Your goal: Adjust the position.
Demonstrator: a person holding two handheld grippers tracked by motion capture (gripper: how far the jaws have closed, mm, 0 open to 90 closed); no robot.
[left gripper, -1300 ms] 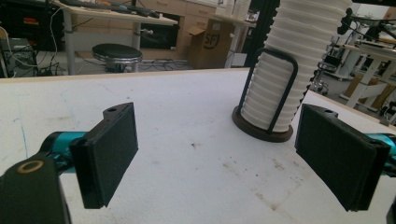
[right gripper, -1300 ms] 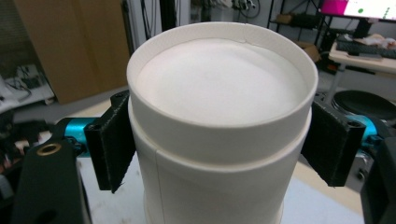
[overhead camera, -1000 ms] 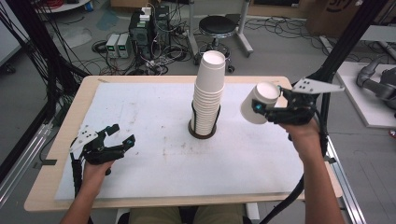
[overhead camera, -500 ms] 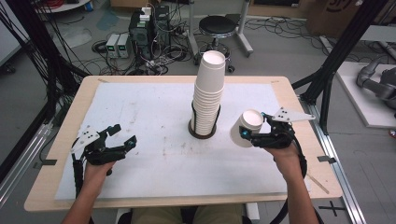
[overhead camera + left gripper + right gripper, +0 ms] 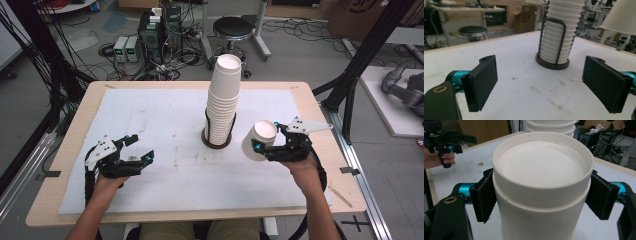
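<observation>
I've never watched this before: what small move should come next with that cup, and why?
Probably lower the paper cup onto the white mat. The right gripper holds it bottom-up beside the cup stack, close above the mat, and the left gripper waits open.
</observation>
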